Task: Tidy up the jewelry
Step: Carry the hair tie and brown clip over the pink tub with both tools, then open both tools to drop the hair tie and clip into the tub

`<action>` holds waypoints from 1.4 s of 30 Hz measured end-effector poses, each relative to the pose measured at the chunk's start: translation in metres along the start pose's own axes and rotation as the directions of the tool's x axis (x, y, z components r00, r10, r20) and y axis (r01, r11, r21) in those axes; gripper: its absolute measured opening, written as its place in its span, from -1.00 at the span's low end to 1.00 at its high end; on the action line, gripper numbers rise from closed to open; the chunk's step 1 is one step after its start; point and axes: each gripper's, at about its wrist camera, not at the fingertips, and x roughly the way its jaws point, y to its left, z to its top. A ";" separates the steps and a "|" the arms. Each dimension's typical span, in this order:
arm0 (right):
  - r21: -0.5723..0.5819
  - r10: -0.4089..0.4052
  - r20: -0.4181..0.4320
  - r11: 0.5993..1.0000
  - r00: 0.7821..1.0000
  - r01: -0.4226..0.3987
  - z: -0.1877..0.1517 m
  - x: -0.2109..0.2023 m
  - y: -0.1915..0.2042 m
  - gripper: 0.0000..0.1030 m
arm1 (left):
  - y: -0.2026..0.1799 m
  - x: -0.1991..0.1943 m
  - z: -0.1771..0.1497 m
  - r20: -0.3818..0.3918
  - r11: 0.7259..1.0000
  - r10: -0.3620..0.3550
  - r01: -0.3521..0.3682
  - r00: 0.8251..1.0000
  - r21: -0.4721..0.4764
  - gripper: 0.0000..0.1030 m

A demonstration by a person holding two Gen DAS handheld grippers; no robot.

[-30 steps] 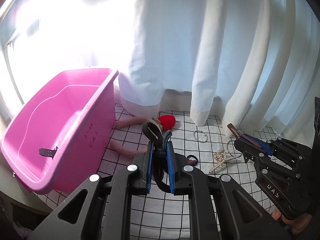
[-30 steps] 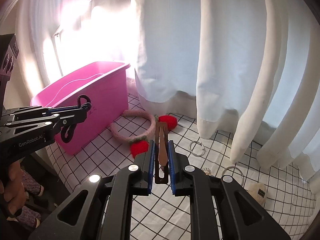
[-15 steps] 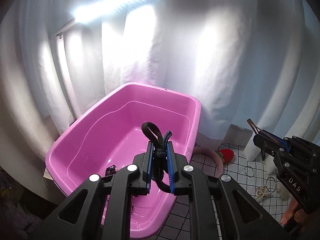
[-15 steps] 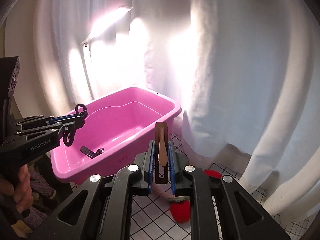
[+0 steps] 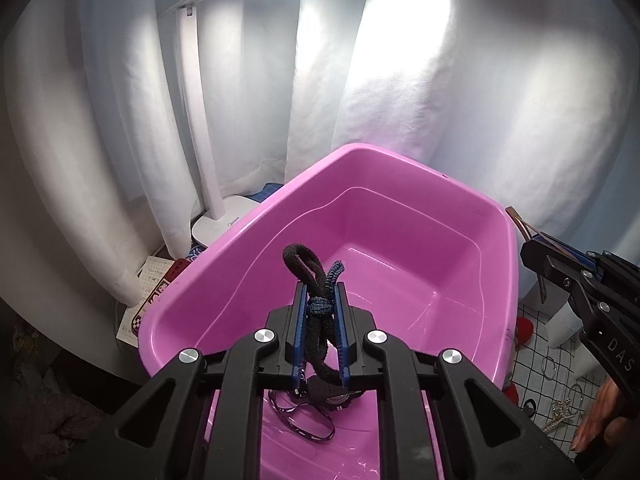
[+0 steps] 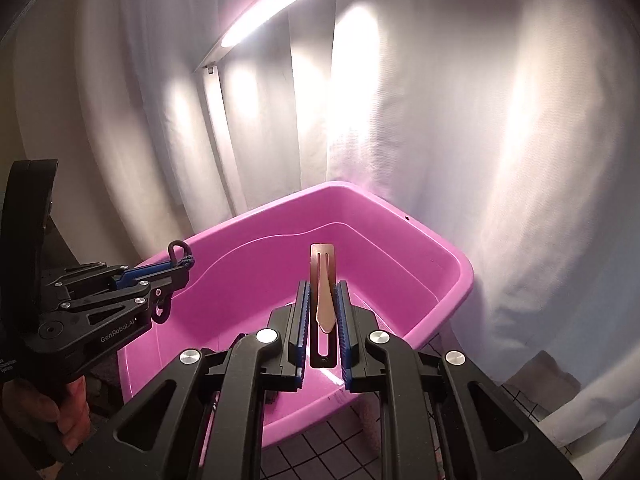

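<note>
Jewelry items were divided between the two grippers, both held over the pink tub (image 5: 408, 216). The left gripper (image 5: 320, 312) was clamped on a black hair tie (image 5: 308, 276) with a blue knotted cord, the loop standing up above the blue pads. The right gripper (image 6: 323, 308) was clamped on a brown hair clip (image 6: 322, 280), which stood upright between its pads.

Only the left wrist view showed the tub floor below the fingers, where a dark watch-like piece (image 5: 326, 390) and a thin purple band (image 5: 304, 424) lay near the front wall. That view alone also showed the white lamp base (image 5: 218, 224) behind the tub's left corner, papers (image 5: 150, 280) beside it, and, at the right edge, the grid-patterned cloth (image 5: 536, 344) carrying red pompoms (image 5: 522, 328), metal rings (image 5: 550, 366) and a pearl piece (image 5: 560, 416). Only the right wrist view showed the lit lamp head (image 6: 280, 4) overhead and a fuzzy pink strip (image 6: 370, 424) on the cloth by the tub's near right corner.

White curtains (image 6: 440, 120) enclosed the scene behind the tub in both views.

In the right wrist view the left gripper (image 6: 182, 268) reached in from the left over the tub rim, level, with a hand (image 6: 64, 412) on its handle. In the left wrist view the right gripper (image 5: 534, 246) entered from the right at the tub's far right corner, with fingertips (image 5: 596, 420) visible beneath it.
</note>
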 end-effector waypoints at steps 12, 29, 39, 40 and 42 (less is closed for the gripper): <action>0.055 0.026 -0.199 0.998 0.980 -0.015 0.014 0.073 0.011 -0.75 | 0.025 0.047 0.001 -0.138 0.999 0.037 -0.042 0.990 -0.030 -0.73; 0.111 -0.019 -0.333 0.992 0.943 0.059 0.009 0.113 0.004 0.12 | 0.031 0.063 -0.005 -0.195 0.996 0.088 -0.090 0.977 0.001 0.58; 0.129 -0.040 -0.331 0.988 0.943 0.088 0.008 0.104 -0.001 0.15 | 0.036 0.056 -0.006 -0.200 0.994 0.109 -0.113 0.974 -0.011 0.69; 0.132 -0.039 -0.334 0.987 0.942 0.088 0.008 0.104 -0.001 0.15 | 0.036 0.055 -0.007 -0.198 0.993 0.110 -0.114 0.974 -0.011 0.72; 0.136 -0.041 -0.336 0.986 0.941 0.091 0.007 0.106 -0.001 0.15 | 0.036 0.053 -0.007 -0.191 0.993 0.115 -0.118 0.975 -0.007 0.73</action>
